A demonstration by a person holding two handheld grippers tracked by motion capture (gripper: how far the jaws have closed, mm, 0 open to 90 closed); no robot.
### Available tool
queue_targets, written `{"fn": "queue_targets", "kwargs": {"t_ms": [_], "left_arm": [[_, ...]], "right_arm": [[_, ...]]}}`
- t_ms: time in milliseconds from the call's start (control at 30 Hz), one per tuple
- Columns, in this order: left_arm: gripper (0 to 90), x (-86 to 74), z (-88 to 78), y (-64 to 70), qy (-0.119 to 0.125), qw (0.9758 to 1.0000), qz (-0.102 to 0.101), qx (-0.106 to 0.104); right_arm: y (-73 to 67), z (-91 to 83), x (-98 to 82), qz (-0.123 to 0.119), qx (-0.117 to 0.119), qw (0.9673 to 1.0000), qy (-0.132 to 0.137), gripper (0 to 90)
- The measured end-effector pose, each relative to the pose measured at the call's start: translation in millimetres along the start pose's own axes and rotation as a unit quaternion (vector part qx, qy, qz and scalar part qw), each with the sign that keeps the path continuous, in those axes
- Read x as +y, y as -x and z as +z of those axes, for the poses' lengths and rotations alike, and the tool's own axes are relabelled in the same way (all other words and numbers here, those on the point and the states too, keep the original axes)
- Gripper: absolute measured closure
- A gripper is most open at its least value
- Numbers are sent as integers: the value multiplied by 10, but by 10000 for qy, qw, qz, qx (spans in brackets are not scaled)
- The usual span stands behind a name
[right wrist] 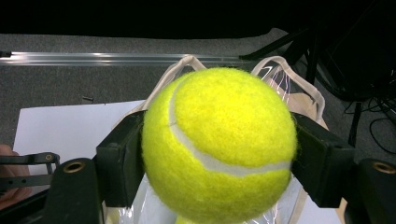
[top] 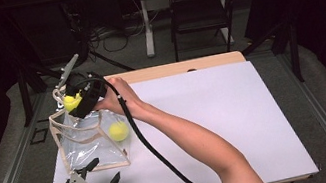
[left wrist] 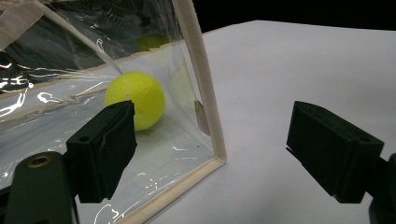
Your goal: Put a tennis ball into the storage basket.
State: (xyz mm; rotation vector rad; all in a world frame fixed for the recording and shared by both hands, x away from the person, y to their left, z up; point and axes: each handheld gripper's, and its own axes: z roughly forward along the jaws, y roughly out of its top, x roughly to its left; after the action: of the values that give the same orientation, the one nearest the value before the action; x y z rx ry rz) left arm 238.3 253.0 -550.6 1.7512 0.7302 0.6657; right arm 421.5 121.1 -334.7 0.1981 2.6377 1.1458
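A clear plastic bag point(top: 90, 144) with beige trim stands open at the table's left side, with one yellow tennis ball point(top: 118, 131) lying inside it. My right gripper point(top: 76, 99) hovers over the bag's far rim, shut on a second tennis ball point(top: 71, 102). In the right gripper view that ball point(right wrist: 219, 144) is squeezed between both jaws of the right gripper point(right wrist: 219, 147), above the bag's handles point(right wrist: 288, 71). My left gripper point(top: 105, 171) stands open at the bag's near corner. In the left gripper view the left gripper point(left wrist: 217, 149) straddles the trimmed bag corner point(left wrist: 208, 116) without touching it, and the inner ball point(left wrist: 136, 99) shows through the plastic.
The white table top point(top: 215, 112) stretches wide to the right of the bag. A person's forearm point(top: 184, 138) crosses it diagonally with the gripper's black cable point(top: 153, 149). Beyond the far edge stand a black chair point(top: 200, 11) and a table leg point(top: 146, 23).
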Motion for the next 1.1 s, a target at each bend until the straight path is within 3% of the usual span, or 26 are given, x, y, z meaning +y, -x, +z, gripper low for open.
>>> {"fn": "queue_targets", "kwargs": {"t_ms": [400,1100], "left_arm": [[157,-2,1,1,6,10000,-15,-16],[157,0,2,8,11,10000,-18,-31]], "right_arm": [[35,118,-114,143,127,9997,-141,263],[-5,225,-156,115,197,9991,-354,263]]}}
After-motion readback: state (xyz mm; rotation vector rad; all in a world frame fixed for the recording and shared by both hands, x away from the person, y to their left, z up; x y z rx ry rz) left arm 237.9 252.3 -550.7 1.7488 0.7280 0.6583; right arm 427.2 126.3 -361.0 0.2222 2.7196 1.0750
